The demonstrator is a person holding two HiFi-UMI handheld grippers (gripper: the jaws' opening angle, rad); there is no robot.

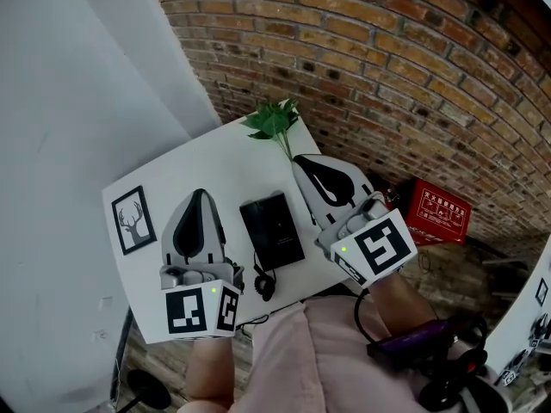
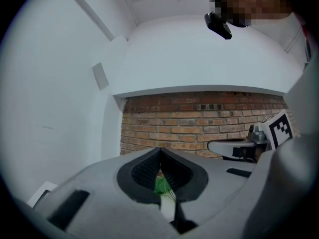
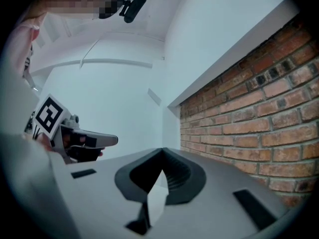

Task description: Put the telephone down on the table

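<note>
Left tool [image 1: 199, 198], right tool [image 1: 303, 162] level, jaws closed, empty.

Head view looks down on table [image 1: 215, 163]; gripper views (level) share brick wall [image 2: 199, 126].

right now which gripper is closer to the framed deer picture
Left. The left gripper sits just beside the framed deer picture, on its right in the head view. The right gripper is farther off, beyond the black telephone.
</note>
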